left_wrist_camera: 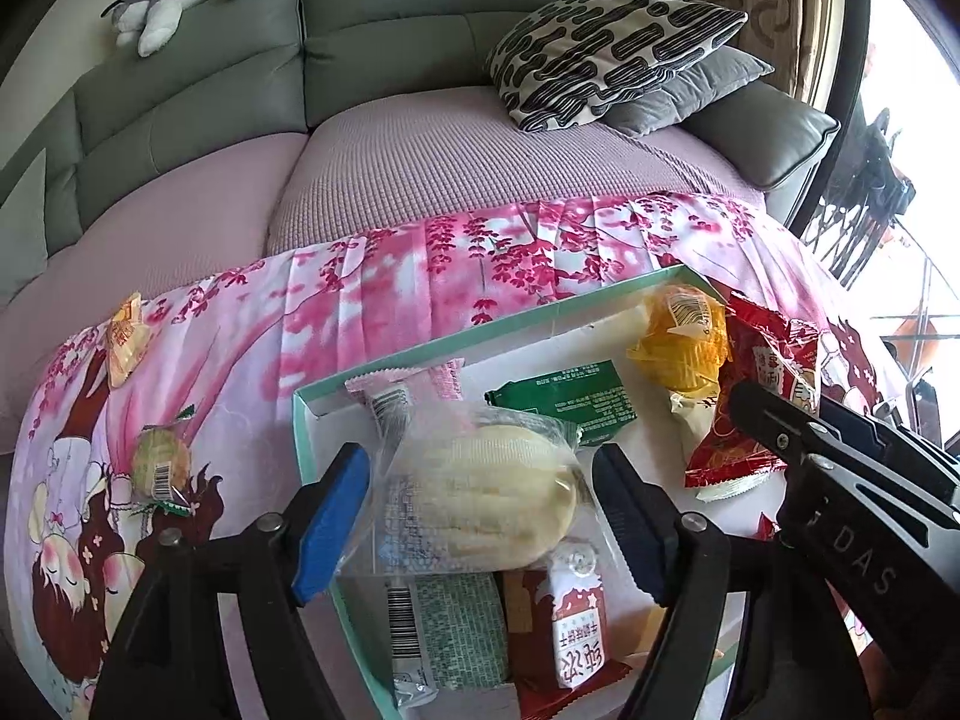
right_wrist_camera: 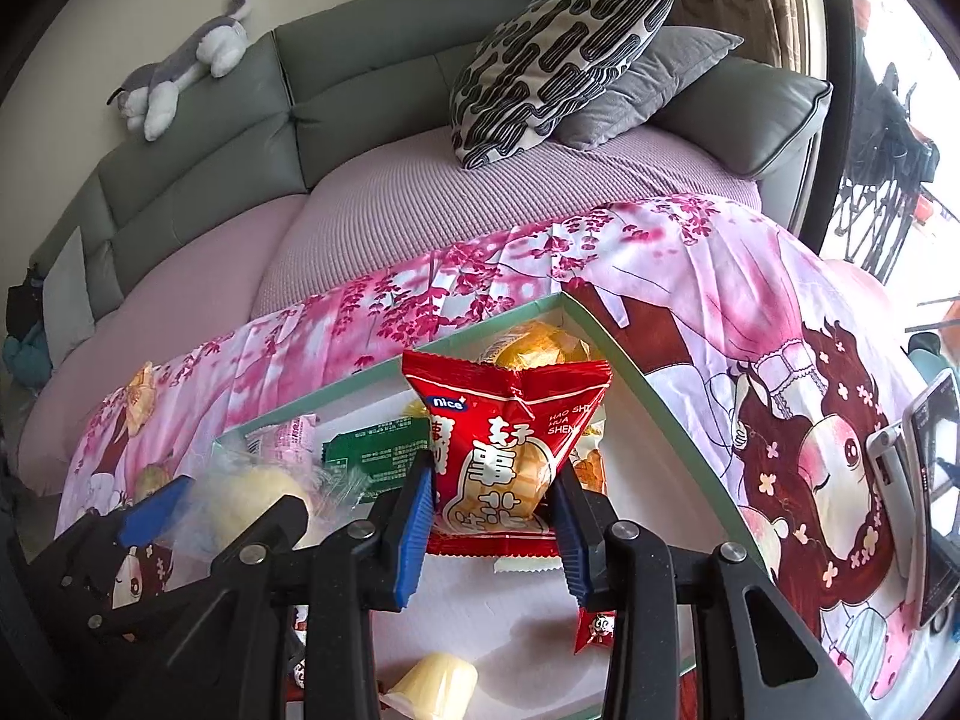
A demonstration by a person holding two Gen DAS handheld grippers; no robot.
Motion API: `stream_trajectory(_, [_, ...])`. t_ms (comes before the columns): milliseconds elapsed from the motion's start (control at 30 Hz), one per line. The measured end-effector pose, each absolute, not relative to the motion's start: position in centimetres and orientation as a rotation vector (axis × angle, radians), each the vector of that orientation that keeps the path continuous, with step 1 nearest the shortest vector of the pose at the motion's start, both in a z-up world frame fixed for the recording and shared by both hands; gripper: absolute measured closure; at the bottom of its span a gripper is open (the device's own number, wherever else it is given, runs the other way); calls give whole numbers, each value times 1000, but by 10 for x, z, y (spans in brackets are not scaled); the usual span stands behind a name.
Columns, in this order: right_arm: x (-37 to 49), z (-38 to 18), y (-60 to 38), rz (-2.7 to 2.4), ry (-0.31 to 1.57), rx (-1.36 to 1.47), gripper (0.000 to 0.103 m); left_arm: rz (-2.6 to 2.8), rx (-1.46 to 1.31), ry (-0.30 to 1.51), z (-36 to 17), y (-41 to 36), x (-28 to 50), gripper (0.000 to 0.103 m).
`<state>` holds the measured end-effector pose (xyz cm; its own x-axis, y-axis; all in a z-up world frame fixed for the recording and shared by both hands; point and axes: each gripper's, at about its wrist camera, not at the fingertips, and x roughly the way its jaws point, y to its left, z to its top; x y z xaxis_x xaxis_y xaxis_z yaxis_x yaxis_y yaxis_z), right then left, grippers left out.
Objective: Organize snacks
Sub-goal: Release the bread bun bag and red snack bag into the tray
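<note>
**Snacks over the box**

Left wrist: your left gripper [left_wrist_camera: 480, 516] stands apart around the clear-wrapped bun [left_wrist_camera: 486, 498] above the green-rimmed box [left_wrist_camera: 420, 354].

Right wrist: your right gripper [right_wrist_camera: 495, 516] clamps the red snack packet [right_wrist_camera: 510, 450]; only here a phone [right_wrist_camera: 933, 480] shows.

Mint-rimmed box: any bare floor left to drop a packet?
Mint-rimmed cardboard box: bare white floor near the front, between the red peanut packet and the pale yellow jelly cup. Crowded at the back corner around the orange-wrapped bun and the green foil packet.
</note>
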<state>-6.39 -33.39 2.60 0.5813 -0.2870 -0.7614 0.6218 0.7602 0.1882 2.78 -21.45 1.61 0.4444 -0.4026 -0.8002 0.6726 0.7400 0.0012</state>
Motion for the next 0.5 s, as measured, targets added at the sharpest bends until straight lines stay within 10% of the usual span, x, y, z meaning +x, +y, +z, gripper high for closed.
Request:
stream_trajectory(367, [-63, 27, -333, -557, 791, 460, 62, -669, 351, 876, 21, -207, 29, 25])
stream_trajectory(500, [-63, 27, -335, -579, 797, 464, 38, -649, 345, 871, 24, -201, 31, 25])
